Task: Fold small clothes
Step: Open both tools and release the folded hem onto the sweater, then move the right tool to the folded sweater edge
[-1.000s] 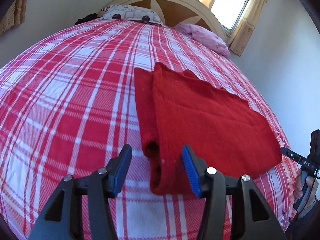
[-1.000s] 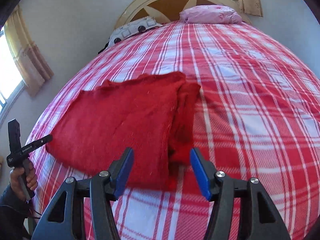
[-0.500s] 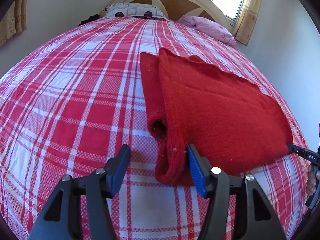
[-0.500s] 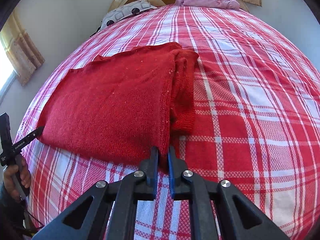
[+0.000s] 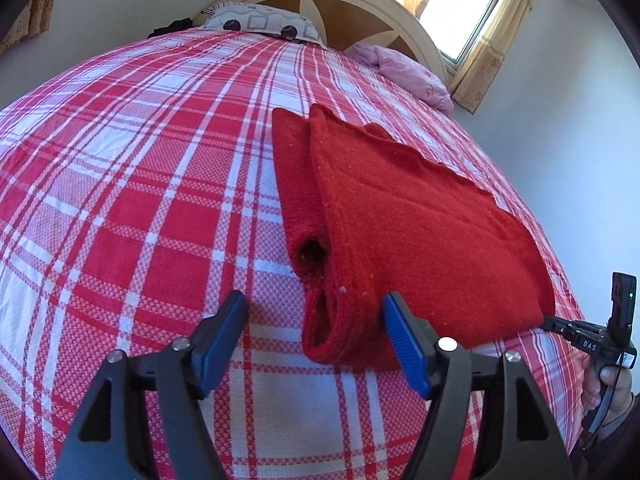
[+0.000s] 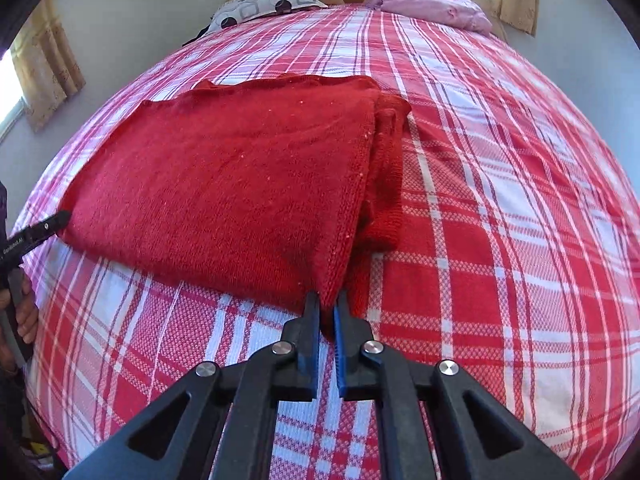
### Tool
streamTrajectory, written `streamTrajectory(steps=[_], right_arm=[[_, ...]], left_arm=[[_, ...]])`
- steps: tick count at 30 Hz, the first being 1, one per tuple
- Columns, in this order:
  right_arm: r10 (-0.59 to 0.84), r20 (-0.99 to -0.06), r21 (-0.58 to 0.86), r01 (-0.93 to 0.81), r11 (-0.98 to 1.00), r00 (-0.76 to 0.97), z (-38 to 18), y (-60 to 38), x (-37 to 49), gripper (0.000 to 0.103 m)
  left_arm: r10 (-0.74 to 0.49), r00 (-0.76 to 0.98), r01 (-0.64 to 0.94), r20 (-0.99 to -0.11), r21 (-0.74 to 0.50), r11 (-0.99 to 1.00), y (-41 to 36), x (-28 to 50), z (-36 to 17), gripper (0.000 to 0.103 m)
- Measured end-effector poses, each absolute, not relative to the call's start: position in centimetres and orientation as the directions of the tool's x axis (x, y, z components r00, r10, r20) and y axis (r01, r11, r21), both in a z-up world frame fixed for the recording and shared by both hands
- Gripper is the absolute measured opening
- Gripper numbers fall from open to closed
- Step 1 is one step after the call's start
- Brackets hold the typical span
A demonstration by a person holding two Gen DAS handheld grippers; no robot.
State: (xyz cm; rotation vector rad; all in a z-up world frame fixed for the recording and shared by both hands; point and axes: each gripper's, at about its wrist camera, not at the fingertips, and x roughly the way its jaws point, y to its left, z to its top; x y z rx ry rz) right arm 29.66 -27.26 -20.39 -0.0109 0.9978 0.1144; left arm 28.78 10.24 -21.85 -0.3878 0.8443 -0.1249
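While my right gripper [image 6: 327,312] pinches the red sweater's [image 6: 224,192] near corner on the plaid bed [image 6: 500,240], my left gripper [image 5: 314,334], jaws just widening, straddles its opposite corner unclamped; next, close left and fold

We see a red knit sweater [image 6: 224,184], folded flat, sleeve tucked alongside, cuff opening toward us, lying on the plaid bed [image 6: 500,240]

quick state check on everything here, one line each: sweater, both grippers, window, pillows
red sweater: folded, flat on the plaid bedspread, near corner pinched
right gripper: shut on the sweater's corner
left gripper: open, jaws just widened, fingers either side of the sweater's near end, not pressing it
window: whether open or shut cannot be told
patterned pillow: lying at the headboard
pink pillow: lying at the headboard
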Motion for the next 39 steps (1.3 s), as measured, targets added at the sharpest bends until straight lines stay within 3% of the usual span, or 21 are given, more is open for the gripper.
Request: streamTrajectory(steps=[2,4,5,7,8,9,13,17,23,25,28,30,34,39], right_arm=[[0.108,-0.824,0.067,-0.095,0.993,0.556,-19.5,-27.5,29.7,0.007],[0.121,-0.814,0.089,-0.083,0.993,0.568,-19.0,-27.7,29.8,0.024],[0.133,-0.812,0.104,-0.083,0.991,0.568,-18.9,-27.7,30.0,0.044],[0.136,-0.808,0.115,-0.073,0.991,0.574,-19.0,-27.8,30.4,0.045],[0.109,-0.818,0.098,-0.050,0.994,0.564,-19.2,-27.9,30.7,0.035],[0.085,-0.832,0.081,-0.031,0.996,0.548,-19.6,-28.0,31.0,0.010],[0.092,-0.839,0.100,-0.014,0.995,0.537,-20.4,-29.0,30.9,0.008],[0.080,-0.834,0.078,-0.027,0.997,0.546,-20.8,-28.6,30.2,0.008],[0.126,-0.840,0.149,0.000,0.989,0.528,-21.1,-29.7,30.6,0.008],[0.113,-0.833,0.136,0.003,0.991,0.541,-20.7,-29.5,30.3,0.010],[0.057,-0.823,0.081,0.016,0.997,0.565,-19.5,-28.8,29.5,0.033],[0.007,-0.783,0.028,0.023,0.999,0.622,-17.5,-27.9,28.6,0.055],[0.005,-0.711,-0.018,-0.026,0.999,0.703,-14.3,-24.4,28.0,0.057],[0.127,-0.726,-0.007,-0.193,0.981,0.676,-14.9,-17.7,30.1,0.057]], left_arm=[[-0.271,0.662,-0.035,-0.699,-0.391,0.920,10.2,28.8,-21.8,0.077],[-0.276,0.663,-0.034,-0.696,-0.396,0.918,10.3,28.7,-21.8,0.077],[-0.276,0.664,-0.033,-0.695,-0.397,0.917,10.3,28.7,-21.8,0.077],[-0.274,0.665,-0.034,-0.695,-0.394,0.918,10.2,28.6,-21.7,0.077],[-0.268,0.667,-0.037,-0.696,-0.390,0.920,10.2,28.6,-21.7,0.078],[-0.259,0.668,-0.041,-0.697,-0.382,0.923,10.2,28.5,-21.7,0.078],[-0.205,0.672,-0.064,-0.712,-0.331,0.941,9.8,28.3,-21.5,0.079],[-0.189,0.670,-0.077,-0.718,-0.321,0.944,10.0,28.4,-21.5,0.097],[-0.190,0.670,-0.088,-0.717,-0.331,0.940,10.4,28.5,-21.6,0.098],[-0.189,0.670,-0.090,-0.718,-0.331,0.939,10.4,28.6,-21.6,0.098],[-0.170,0.662,-0.098,-0.730,-0.309,0.946,10.1,28.7,-21.7,0.098],[-0.147,0.651,-0.098,-0.745,-0.274,0.957,9.6,28.9,-21.7,0.099],[-0.100,0.635,-0.100,-0.766,-0.210,0.973,8.7,29.1,-21.8,0.101],[-0.106,0.635,-0.100,-0.765,-0.218,0.971,8.9,29.1,-21.9,0.102]])
